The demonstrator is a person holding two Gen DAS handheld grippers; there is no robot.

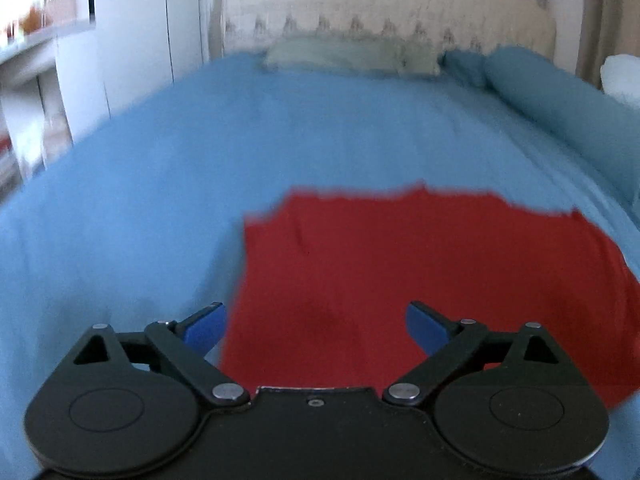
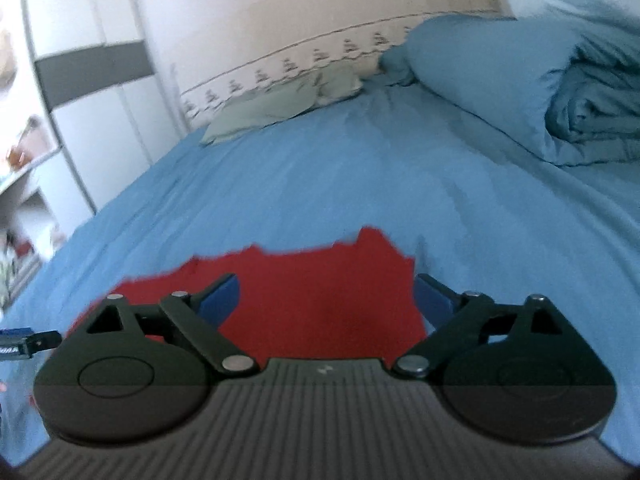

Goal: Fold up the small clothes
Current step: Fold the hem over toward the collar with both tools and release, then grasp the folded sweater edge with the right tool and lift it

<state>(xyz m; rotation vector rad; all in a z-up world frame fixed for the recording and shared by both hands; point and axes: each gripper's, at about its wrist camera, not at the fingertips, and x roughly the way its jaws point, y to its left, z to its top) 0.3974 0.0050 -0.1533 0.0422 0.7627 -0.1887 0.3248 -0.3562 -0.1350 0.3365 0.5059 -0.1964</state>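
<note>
A red garment (image 1: 420,280) lies flat on the blue bed sheet (image 1: 140,200). In the left wrist view my left gripper (image 1: 316,324) is open above the garment's near left part, its left finger over the sheet, its right finger over red cloth; nothing is between the blue pads. In the right wrist view the same red garment (image 2: 320,300) shows under my right gripper (image 2: 328,300), which is open wide above its near right part. Its right finger (image 2: 434,300) hangs at the cloth's right edge. The left gripper's tip (image 2: 24,342) pokes in at the far left.
A pale green pillow (image 1: 352,54) lies at the head of the bed against a cream headboard (image 1: 400,8). A rolled blue duvet (image 2: 540,92) runs along the right side. White cupboards and shelves (image 2: 92,112) stand to the left of the bed.
</note>
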